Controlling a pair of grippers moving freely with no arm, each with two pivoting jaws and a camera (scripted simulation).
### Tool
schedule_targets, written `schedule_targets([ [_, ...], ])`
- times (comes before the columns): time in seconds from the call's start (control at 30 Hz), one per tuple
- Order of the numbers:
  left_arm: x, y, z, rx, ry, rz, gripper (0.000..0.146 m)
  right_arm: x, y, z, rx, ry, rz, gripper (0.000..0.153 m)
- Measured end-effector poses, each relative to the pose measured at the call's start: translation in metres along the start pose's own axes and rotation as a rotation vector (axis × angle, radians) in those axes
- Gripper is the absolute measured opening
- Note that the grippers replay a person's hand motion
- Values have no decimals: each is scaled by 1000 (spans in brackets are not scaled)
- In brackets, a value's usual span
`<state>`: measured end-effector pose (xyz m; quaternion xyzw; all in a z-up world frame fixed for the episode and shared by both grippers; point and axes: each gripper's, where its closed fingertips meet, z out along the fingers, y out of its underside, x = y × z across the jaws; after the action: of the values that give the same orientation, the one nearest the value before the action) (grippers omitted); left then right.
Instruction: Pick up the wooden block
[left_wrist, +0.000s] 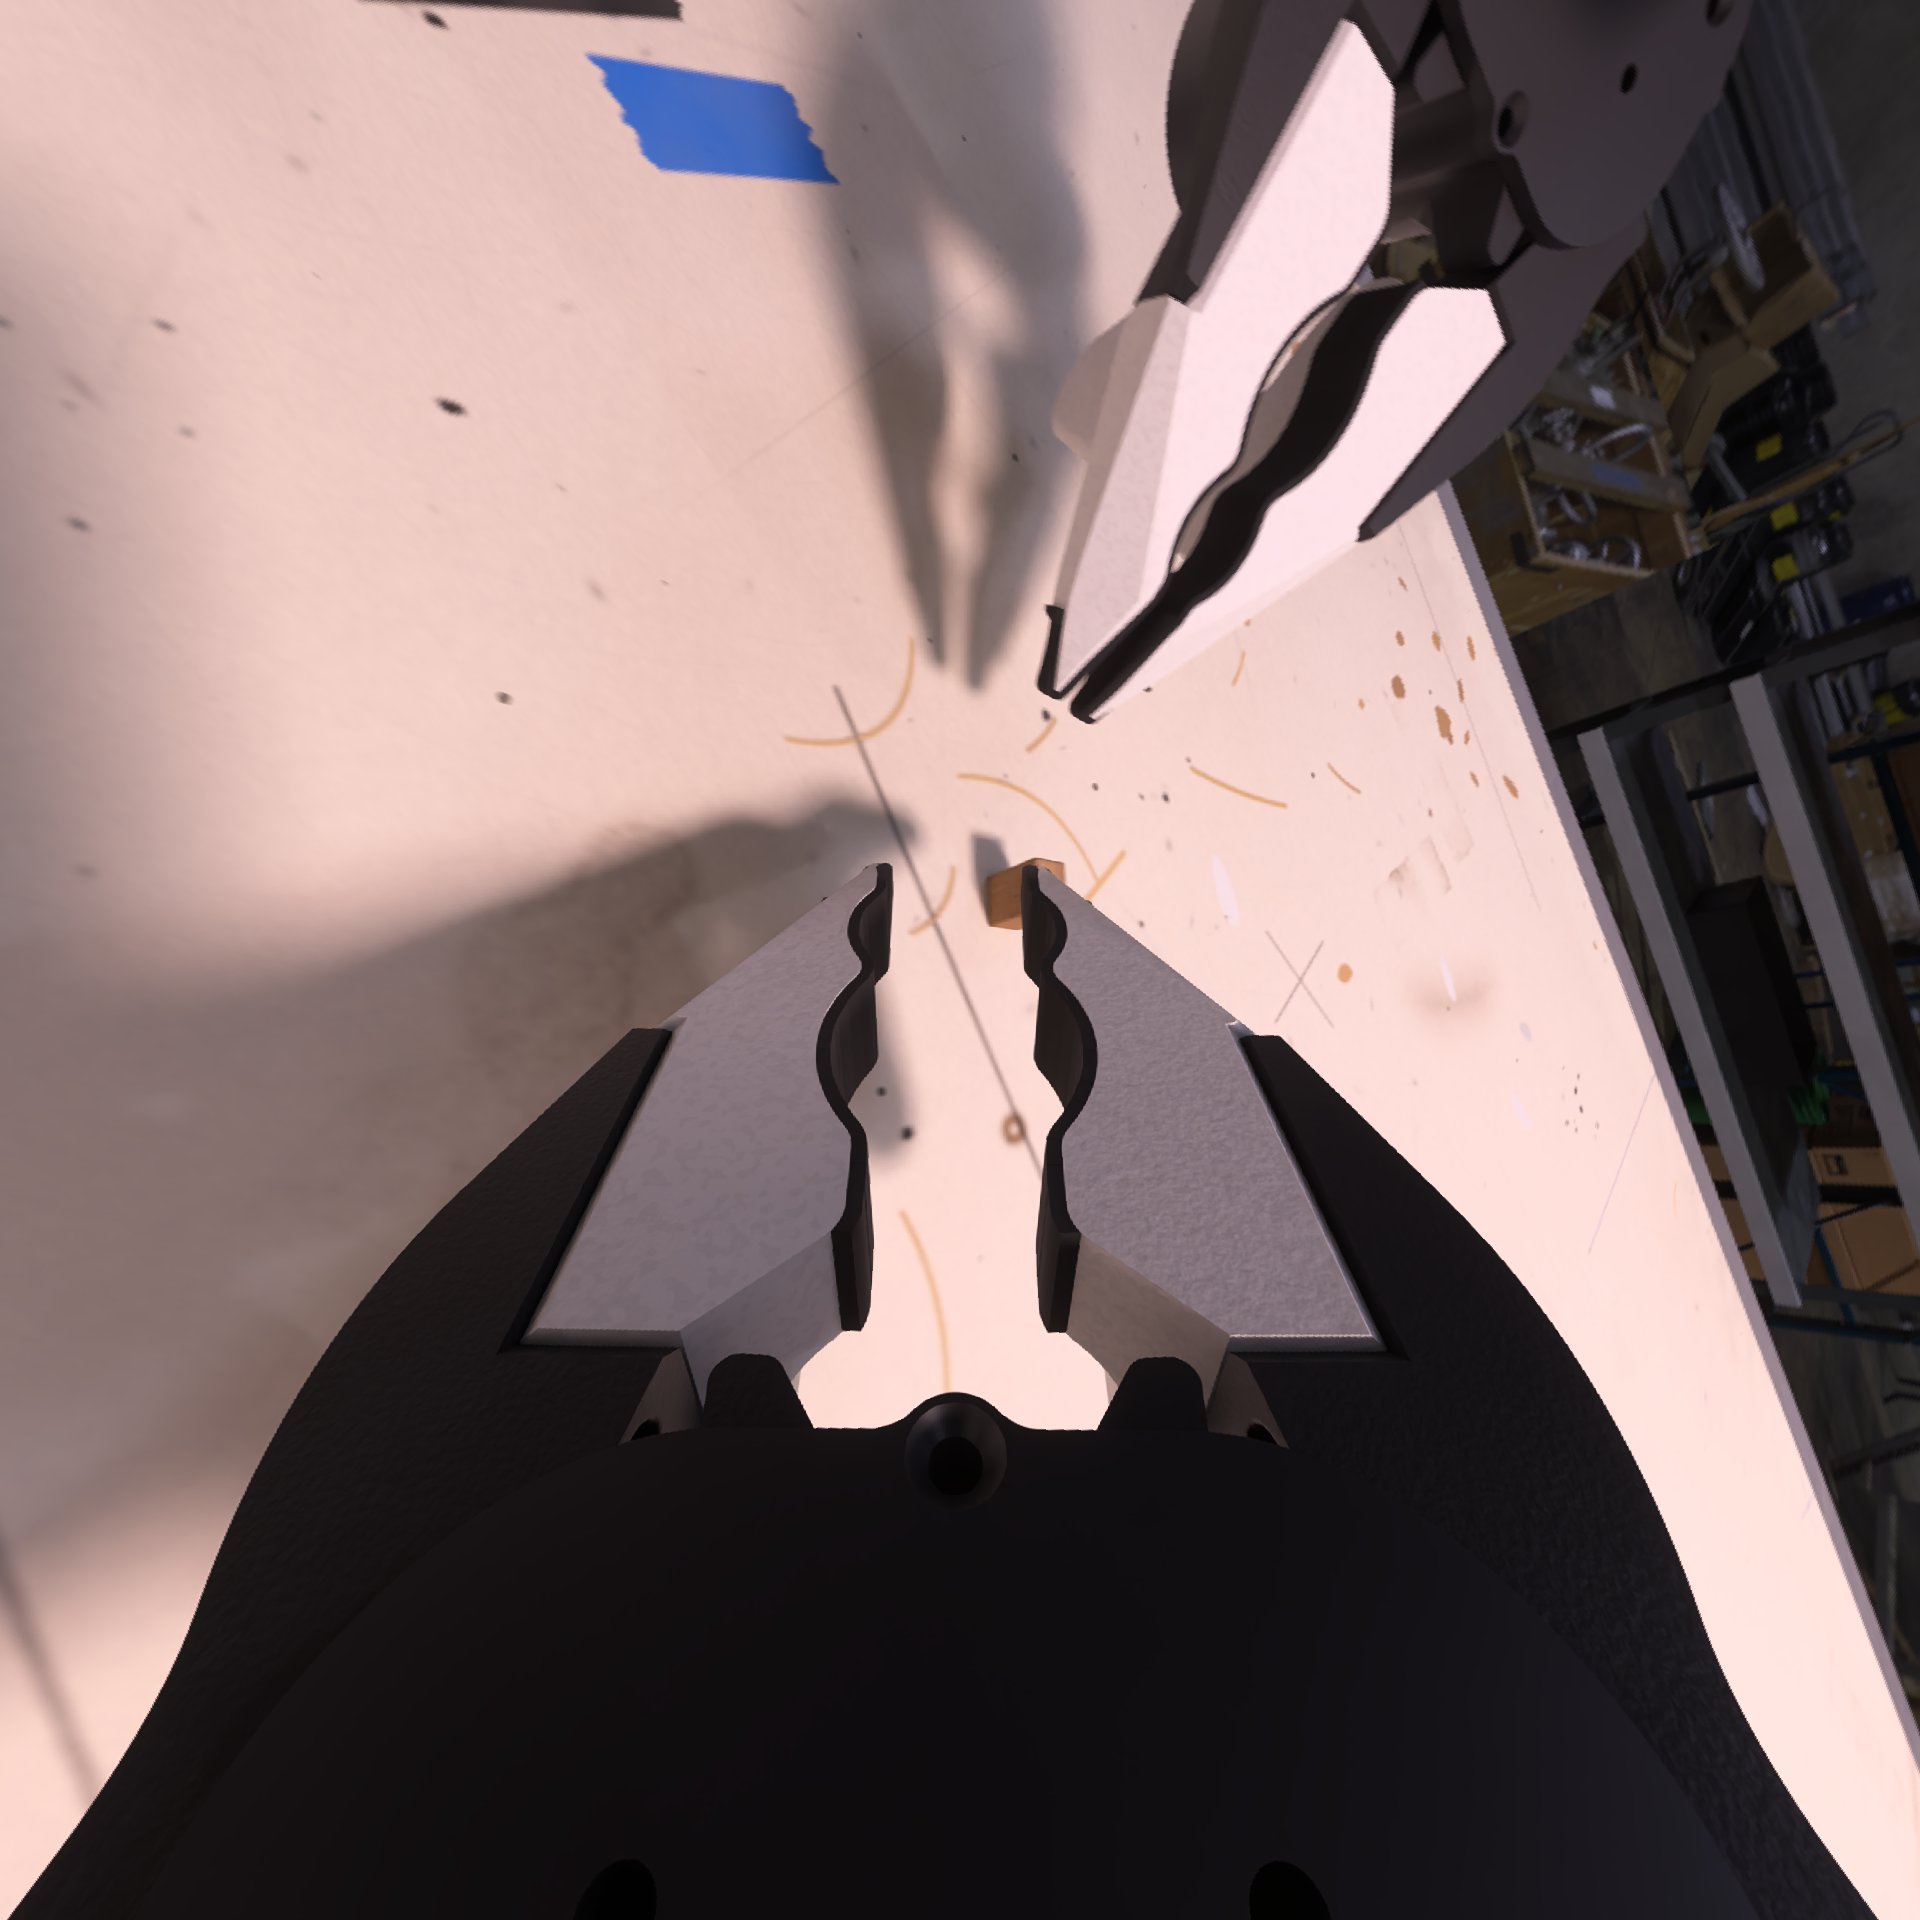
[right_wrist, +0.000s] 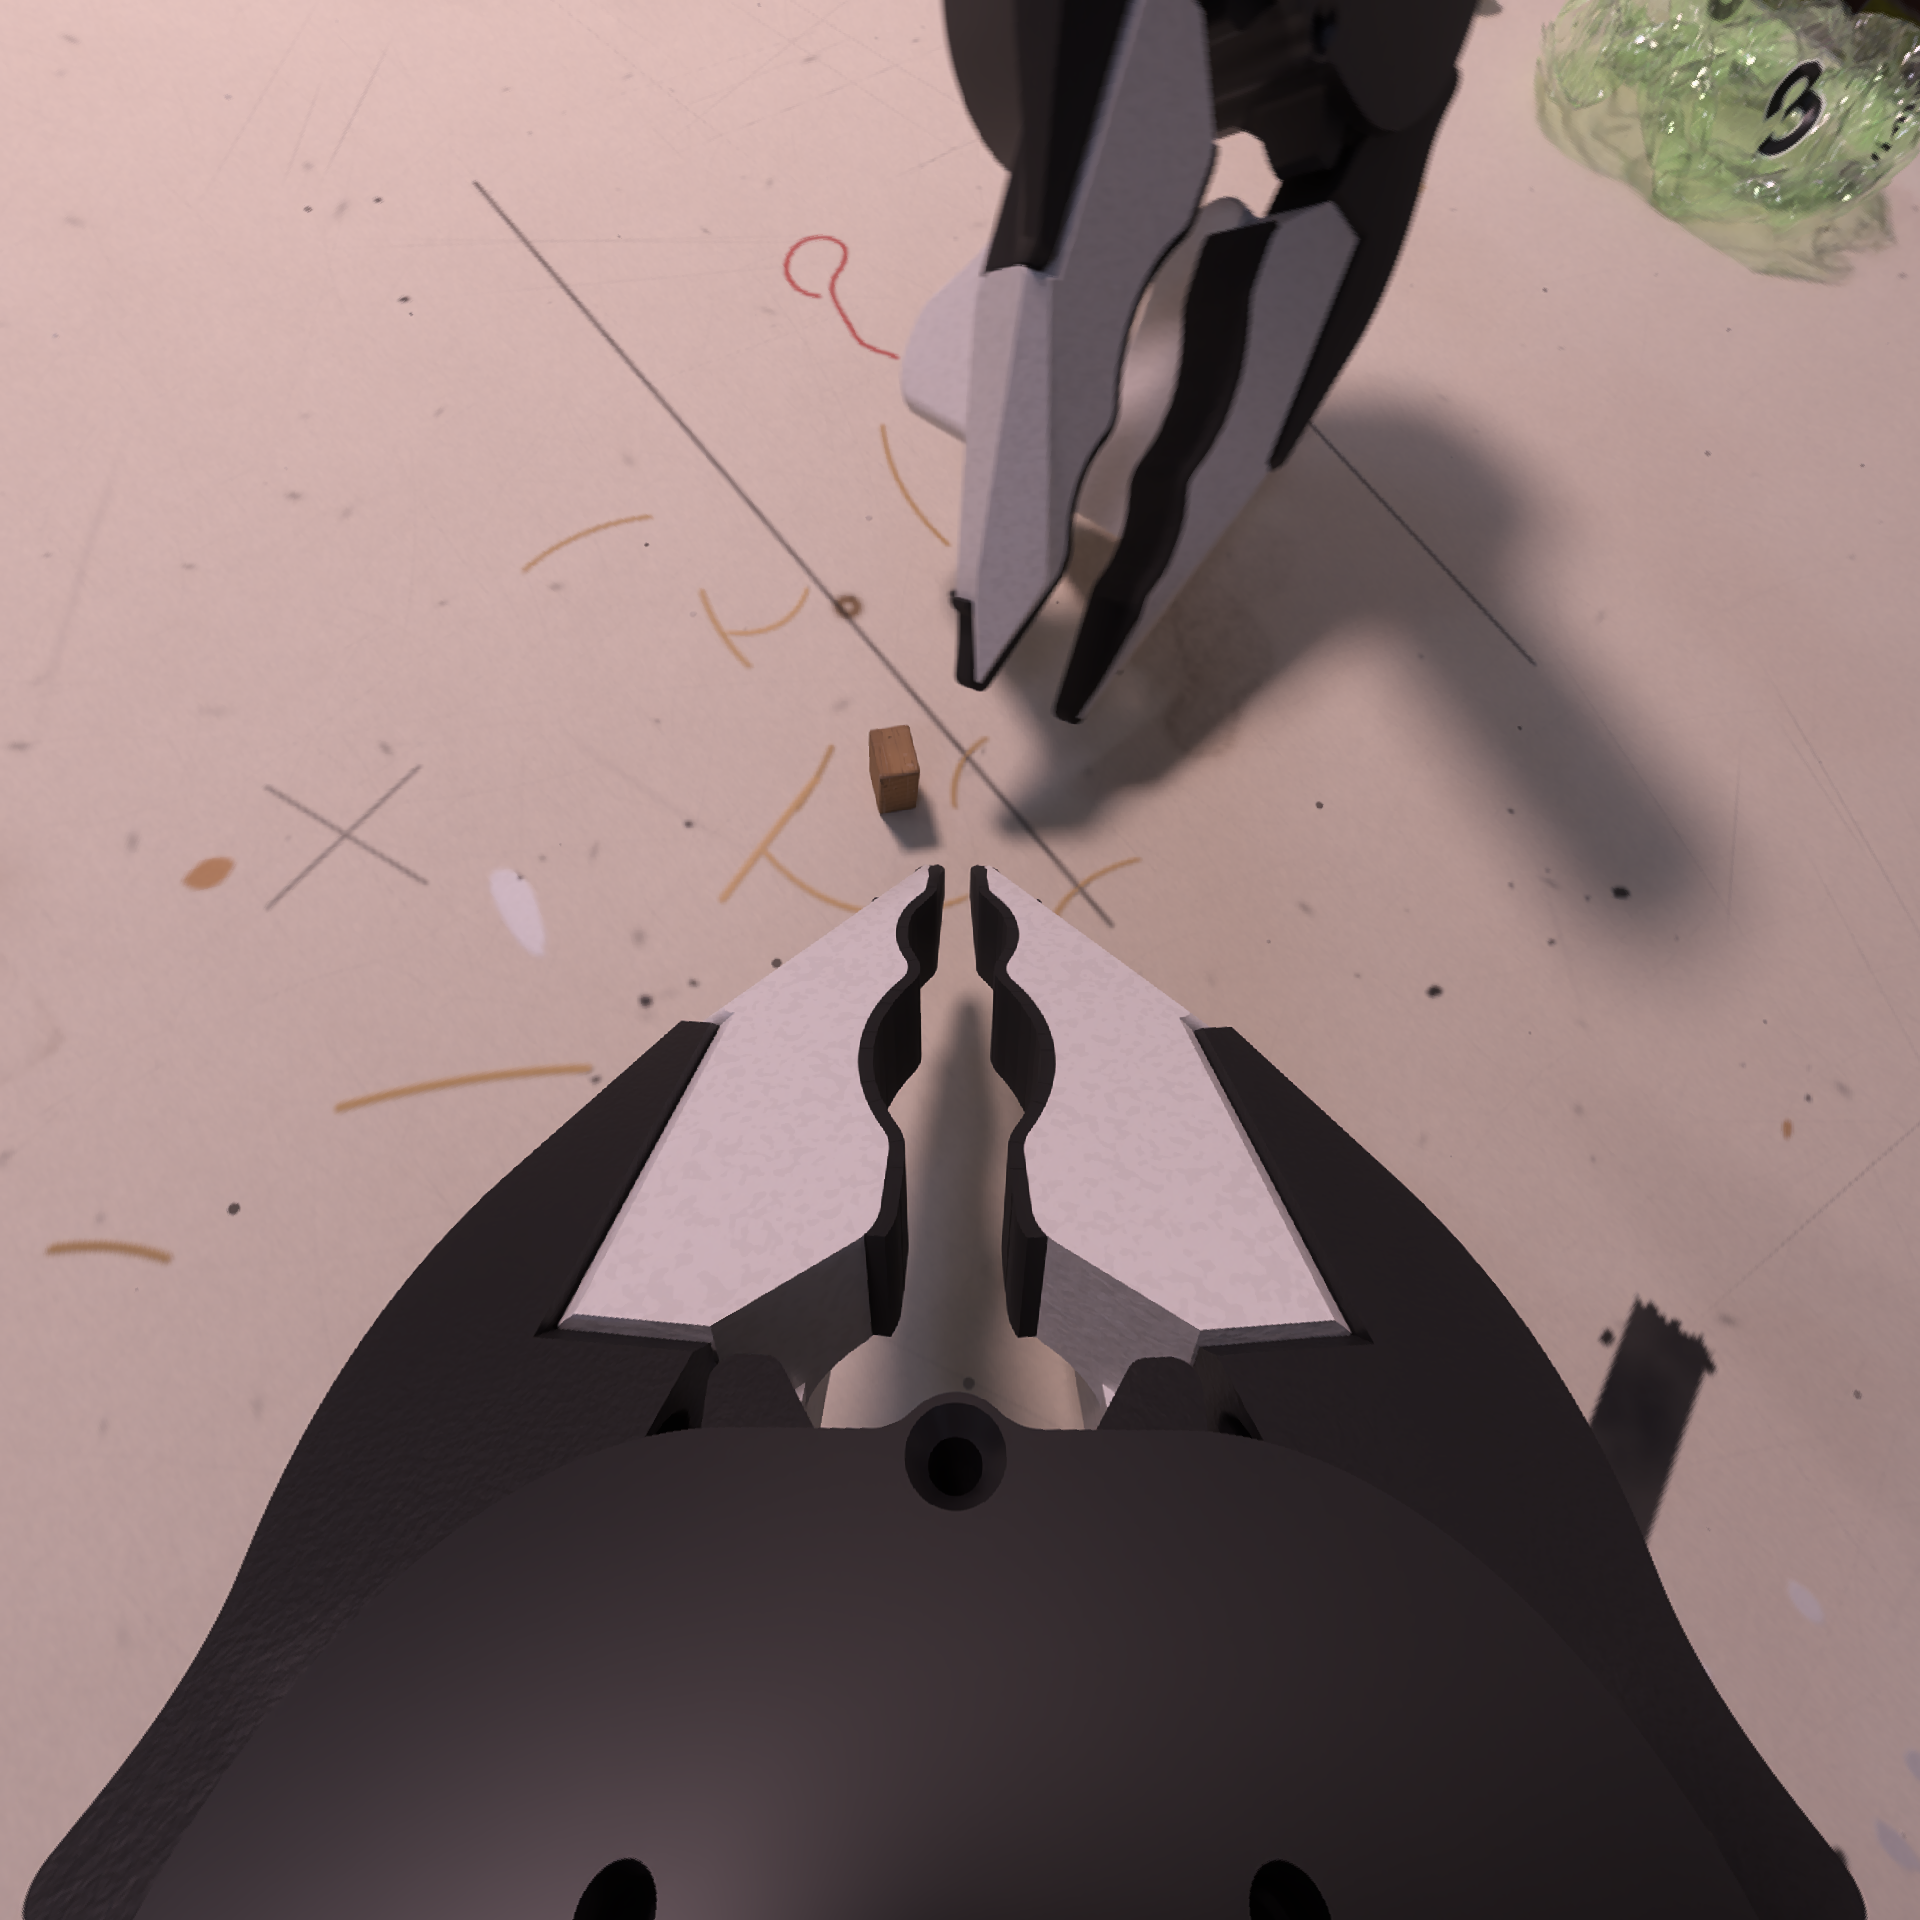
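Small wooden block (right_wrist: 894, 767) sits free on the table (right_wrist: 312, 416), between both claws. Left gripper (left_wrist: 956, 883) spread wide, block off its right fingertip. Right gripper (right_wrist: 957, 881) nearly closed, empty. Advice: shift left claw sideways to centre block, descend, then squeeze.

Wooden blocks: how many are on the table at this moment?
1. The wooden block stands on the table between the two grippers, just ahead of the right gripper and partly behind a finger of the left gripper. None other shows.
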<state>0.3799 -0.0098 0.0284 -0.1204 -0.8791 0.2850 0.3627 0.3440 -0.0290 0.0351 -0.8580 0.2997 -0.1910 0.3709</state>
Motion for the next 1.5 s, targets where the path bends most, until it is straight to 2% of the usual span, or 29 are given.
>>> schedule_targets([
  [0.07,8,3,5,29,-7,-29,18,0,2,-1,6,-8,-1,5],
  [0.13,22,4,10,72,45,-92,12,-6,2,-4,19,-58,-3,5],
  [0.2,30,5,15,121,55,-134,0,-9,3,-6,16,-85,-27,5],
  [0.3,44,3,25,177,90,-146,0,-11,9,-8,-15,-76,-102,5],
  [0.43,59,-2,36,217,122,-145,0,-21,17,-9,-95,-142,-220,5],
  [0.57,58,0,40,250,45,-156,9,-15,14,-10,-125,-120,-315,5],
  [0.63,54,4,37,276,-47,-152,14,-14,10,-11,-120,-125,-349,5],
  [0.7,48,9,30,286,-204,-111,18,-12,8,-11,-114,-113,-377,5],
  [0.9,24,16,15,127,-690,262,56,-7,10,-9,-120,-93,-369,5],
  [1.0,7,18,9,-3,-817,416,62,-6,12,-8,-121,-87,-359,5],
  [1.17,9,16,17,-32,-672,486,55,-4,14,-8,-105,-101,-330,5],
  [1.37,7,13,22,-9,-647,528,30,0,16,-10,-75,-122,-331,5],
  [1.5,8,13,24,-18,-603,510,26,5,18,-10,-98,-109,-326,5],
])
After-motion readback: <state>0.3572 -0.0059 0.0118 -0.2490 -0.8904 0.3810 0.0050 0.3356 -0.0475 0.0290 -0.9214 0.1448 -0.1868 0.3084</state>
